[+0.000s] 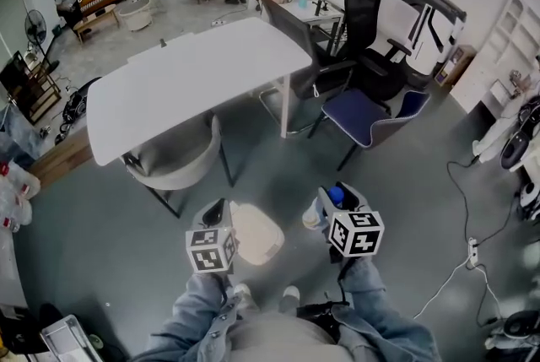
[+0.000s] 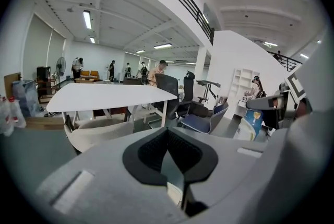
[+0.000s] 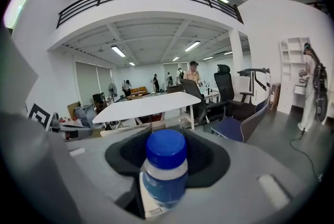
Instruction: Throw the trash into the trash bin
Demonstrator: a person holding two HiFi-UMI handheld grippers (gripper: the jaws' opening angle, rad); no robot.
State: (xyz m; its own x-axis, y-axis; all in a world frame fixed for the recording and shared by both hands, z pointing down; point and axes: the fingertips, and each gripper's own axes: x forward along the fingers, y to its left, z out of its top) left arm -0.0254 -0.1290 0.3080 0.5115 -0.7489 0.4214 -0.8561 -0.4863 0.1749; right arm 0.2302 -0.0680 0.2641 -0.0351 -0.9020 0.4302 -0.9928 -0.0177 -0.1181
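Bottle (image 3: pixel 166 172) gripped inside right claw (image 3: pixel 168 154); left claw (image 2: pixel 170 159) pinches beige sheet (image 1: pixel 256 235), perhaps paper.

I can read no word, number or brand here. The bottle (image 3: pixel 166 173) clamped in my right gripper (image 1: pixel 334 200) wears a blue label (image 3: pixel 163 189) just below its blue cap (image 3: pixel 166 149), but the print on it is too blurred to make out. The marker cubes (image 1: pixel 354 232) on my two grippers carry only black-and-white square patterns, not letters. The pale flat piece (image 1: pixel 256 232) pinched in my left gripper (image 1: pixel 218 213) shows no legible print.
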